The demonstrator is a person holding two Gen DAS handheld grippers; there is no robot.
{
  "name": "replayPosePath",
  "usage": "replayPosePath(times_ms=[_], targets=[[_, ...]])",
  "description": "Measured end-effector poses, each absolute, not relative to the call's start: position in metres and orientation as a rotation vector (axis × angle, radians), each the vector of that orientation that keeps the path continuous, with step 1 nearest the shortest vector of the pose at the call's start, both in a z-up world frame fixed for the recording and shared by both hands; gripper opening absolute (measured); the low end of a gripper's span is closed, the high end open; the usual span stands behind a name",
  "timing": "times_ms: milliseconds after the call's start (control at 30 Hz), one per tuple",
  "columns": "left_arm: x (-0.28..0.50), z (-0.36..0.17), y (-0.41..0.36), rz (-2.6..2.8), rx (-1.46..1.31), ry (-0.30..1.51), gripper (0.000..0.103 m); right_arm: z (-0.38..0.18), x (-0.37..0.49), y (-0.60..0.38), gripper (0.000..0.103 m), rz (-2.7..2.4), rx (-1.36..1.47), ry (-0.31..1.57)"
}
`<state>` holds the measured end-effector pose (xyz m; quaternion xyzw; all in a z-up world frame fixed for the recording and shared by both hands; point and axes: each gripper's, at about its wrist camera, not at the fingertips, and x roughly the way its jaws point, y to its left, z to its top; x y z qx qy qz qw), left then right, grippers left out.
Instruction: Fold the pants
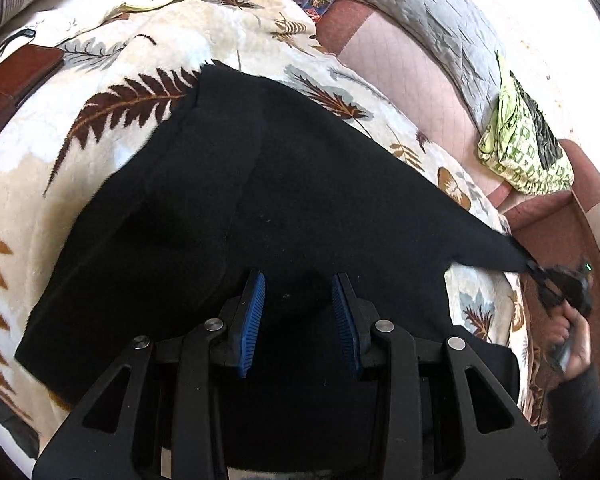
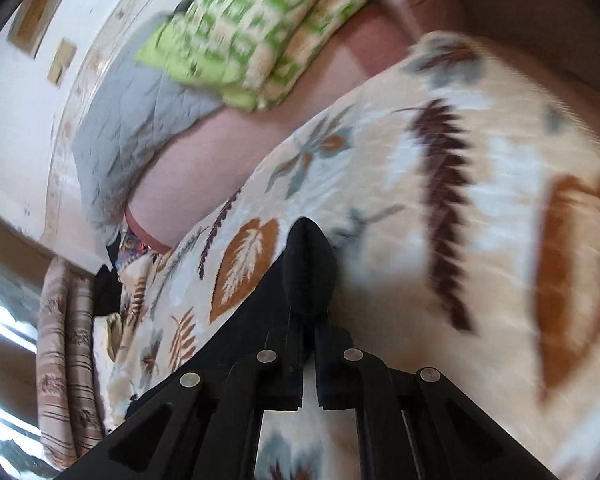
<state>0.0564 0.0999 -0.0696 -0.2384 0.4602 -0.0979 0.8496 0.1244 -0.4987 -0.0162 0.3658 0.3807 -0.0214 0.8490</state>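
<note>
We see soft black pants (image 1: 228, 208) spread matte over the bed's plush leaf-print blanket (image 1: 112, 80). Our left hand-held gripper (image 1: 299, 320) holds its ribbed blue pads narrowly apart above the fabric; our right hand-held gripper (image 2: 309, 264) pinches a pointed corner, stretching it taut.

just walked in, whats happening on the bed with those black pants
A person is folding black pants on a leaf-print blanket with two handheld grippers. The right gripper is shut on a corner of the fabric, stretched out to the side. The left gripper sits part open over the near edge, pads not pressing it.
</note>
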Motion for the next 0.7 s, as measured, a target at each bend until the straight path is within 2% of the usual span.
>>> replayPosePath(times_ms=[133,300,467,633,700], targets=[[0.049,-0.065,0.099,-0.205,-0.477,0.973,0.034,-0.009,0.068,-0.516,0.004,-0.108,0.801,0.794],[0.046,-0.063,0.096,-0.195,-0.439,0.994,0.034,-0.044,0.029,-0.53,0.004,-0.152,0.87,0.81],[0.047,-0.067,0.092,-0.219,-0.405,0.995,0.04,-0.086,0.019,-0.534,0.004,-0.272,0.922,0.834],[0.044,-0.071,0.096,-0.289,-0.44,0.957,0.056,-0.055,-0.004,-0.524,0.004,-0.466,0.698,0.773],[0.043,-0.071,0.097,-0.309,-0.456,0.945,0.058,-0.033,-0.012,-0.51,0.006,-0.425,0.572,0.709]])
